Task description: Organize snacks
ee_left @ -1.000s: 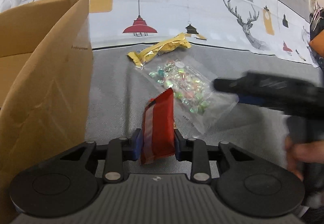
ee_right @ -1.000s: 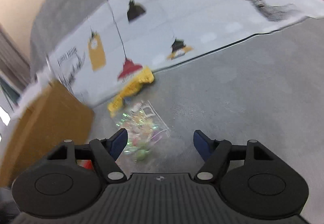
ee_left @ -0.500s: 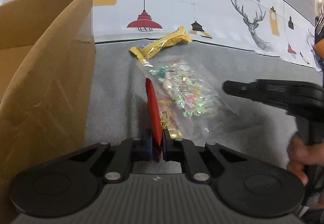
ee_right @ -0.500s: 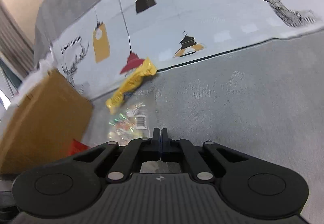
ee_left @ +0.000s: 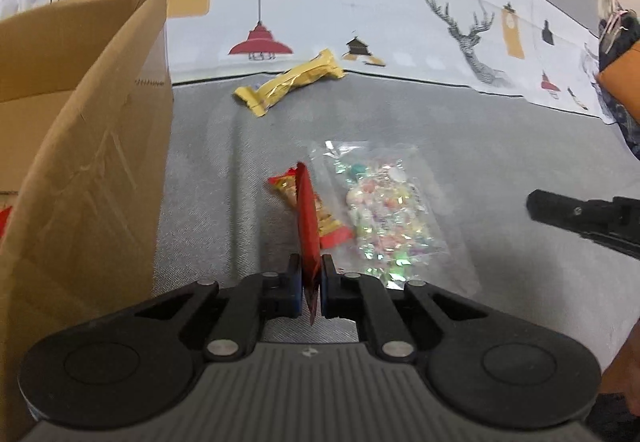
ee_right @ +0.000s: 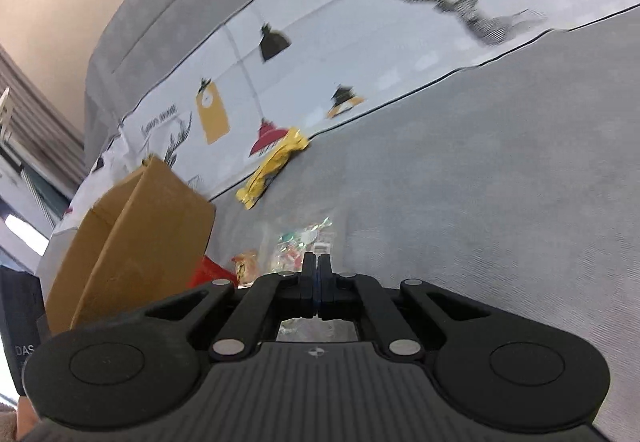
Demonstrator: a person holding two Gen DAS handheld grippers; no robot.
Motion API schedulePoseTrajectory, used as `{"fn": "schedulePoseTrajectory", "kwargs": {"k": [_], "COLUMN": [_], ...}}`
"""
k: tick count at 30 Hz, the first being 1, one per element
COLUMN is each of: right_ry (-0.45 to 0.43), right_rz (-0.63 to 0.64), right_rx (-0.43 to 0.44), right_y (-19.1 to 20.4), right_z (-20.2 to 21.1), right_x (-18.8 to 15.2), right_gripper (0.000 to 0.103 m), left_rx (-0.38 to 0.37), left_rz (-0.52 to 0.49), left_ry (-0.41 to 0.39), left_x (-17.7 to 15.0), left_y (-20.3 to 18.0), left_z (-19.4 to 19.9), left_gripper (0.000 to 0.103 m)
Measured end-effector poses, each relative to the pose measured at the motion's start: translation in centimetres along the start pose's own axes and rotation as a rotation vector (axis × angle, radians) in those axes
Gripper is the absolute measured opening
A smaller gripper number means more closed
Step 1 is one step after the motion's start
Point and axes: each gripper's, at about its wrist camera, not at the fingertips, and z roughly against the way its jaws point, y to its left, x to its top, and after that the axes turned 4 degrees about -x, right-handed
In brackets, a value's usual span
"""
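Note:
My left gripper [ee_left: 311,268] is shut on a red snack packet [ee_left: 307,218], which stands edge-on between the pads just above the grey sofa seat. Under it lies a small red-and-yellow snack [ee_left: 330,224]. To the right of that lies a clear bag of coloured candies [ee_left: 384,218]. A yellow bar [ee_left: 290,82] rests further back against the patterned cover. My right gripper [ee_right: 317,274] is shut with nothing between its fingers. In the left wrist view the right gripper [ee_left: 580,216] sits right of the candy bag, apart from it.
An open cardboard box [ee_left: 80,162] stands at the left, close to the held packet, and the right wrist view shows the box [ee_right: 140,234] too. The patterned sofa back [ee_left: 400,22] rises behind. A hand [ee_left: 624,374] is at the lower right edge.
The left jaws closed on the red packet, which turned from flat to edge-on and rose slightly. The right jaws shut empty and pulled back to the right, away from the candy bag.

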Motion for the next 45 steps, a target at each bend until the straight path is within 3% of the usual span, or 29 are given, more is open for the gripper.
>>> {"fn": "schedulePoseTrajectory", "kwargs": {"k": [2, 4, 7, 11, 14, 15, 16, 17, 18, 25, 34, 36, 45], "right_ry": [-0.005, 0.048, 0.09, 0.134, 0.127, 0.132, 0.136, 0.145, 0.18, 0.152, -0.02, -0.036, -0.054], "right_rz": [0.045, 0.055, -0.004, -0.003, -0.019, -0.031, -0.038, -0.026, -0.003, -0.081, 0.002, 0.025, 0.07], "right_rx": [-0.034, -0.036, -0.036, -0.001, 0.064, 0.085, 0.093, 0.075, 0.021, 0.054, 0.077, 0.066, 0.043], "right_y": [0.4, 0.3, -0.5, 0.1, 0.0, -0.2, -0.3, -0.3, -0.3, -0.8, 2.5, 3.5, 6.8], "right_z": [0.8, -0.3, -2.6, -5.3, -6.6, -7.0, -7.3, -7.6, -8.3, -7.9, -0.5, 0.7, 3.9], "right_x": [-0.1, -0.5, -1.7, -1.9, -1.8, -1.7, -1.5, -1.4, -1.4, -1.4, 0.8, 0.9, -0.8], "right_gripper": [0.0, 0.003, 0.019, 0.075, 0.085, 0.085, 0.073, 0.016, 0.0, 0.0, 0.0, 0.0, 0.0], "left_rx": [0.003, 0.007, 0.03, 0.042, 0.034, 0.039, 0.037, 0.037, 0.039, 0.022, -0.029, -0.056, -0.036], "left_rz": [-0.003, 0.005, 0.013, 0.039, 0.024, 0.022, 0.017, 0.013, 0.01, 0.025, -0.005, 0.01, 0.01], "left_ry": [-0.007, 0.004, 0.029, 0.059, 0.049, 0.045, 0.045, 0.043, 0.04, 0.046, 0.014, 0.018, -0.023], "left_x": [-0.2, -0.6, -1.4, -1.8, -1.4, -1.3, -1.2, -1.2, -1.2, -1.0, 0.0, 0.2, -0.2], "left_y": [-0.3, -0.2, 0.3, 1.1, 1.0, 1.2, 1.2, 1.2, 1.2, 1.3, -0.1, -0.1, 0.3], "left_z": [0.5, 0.7, 0.1, -1.1, -1.4, -1.5, -1.6, -1.7, -1.7, -1.5, 1.9, 2.8, 7.2], "left_gripper": [0.009, 0.009, 0.009, 0.009, 0.009, 0.009, 0.009, 0.009, 0.009, 0.009, 0.007, 0.007, 0.007]}}
